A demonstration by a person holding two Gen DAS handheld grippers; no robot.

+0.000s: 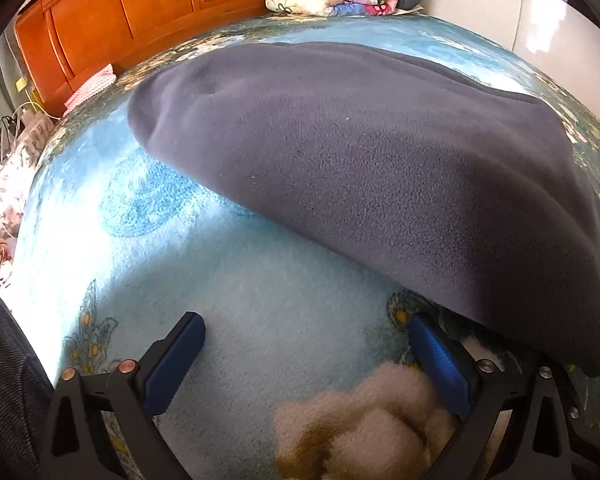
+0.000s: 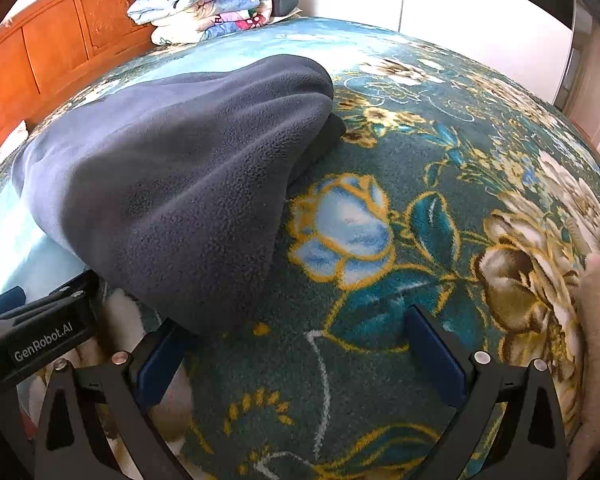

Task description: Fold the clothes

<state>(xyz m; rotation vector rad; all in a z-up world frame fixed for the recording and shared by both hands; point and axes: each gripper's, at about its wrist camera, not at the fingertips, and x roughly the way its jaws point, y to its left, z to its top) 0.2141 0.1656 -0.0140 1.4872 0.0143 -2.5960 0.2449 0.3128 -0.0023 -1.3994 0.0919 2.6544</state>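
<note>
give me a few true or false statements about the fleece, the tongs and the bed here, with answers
1. The dark grey fleece garment lies on the floral plush blanket. True.
2. The left tongs are clamped on the fleece. False: they are open, with only blanket between the fingers.
3. The right tongs are open and hold nothing. True.
4. The stack of folded quilts sits on top of the fleece. False: it sits apart, at the far end by the orange wooden headboard.
5. The fleece is spread out flat in a single layer. False: it is doubled over, with a lower layer showing at its edge.
</note>
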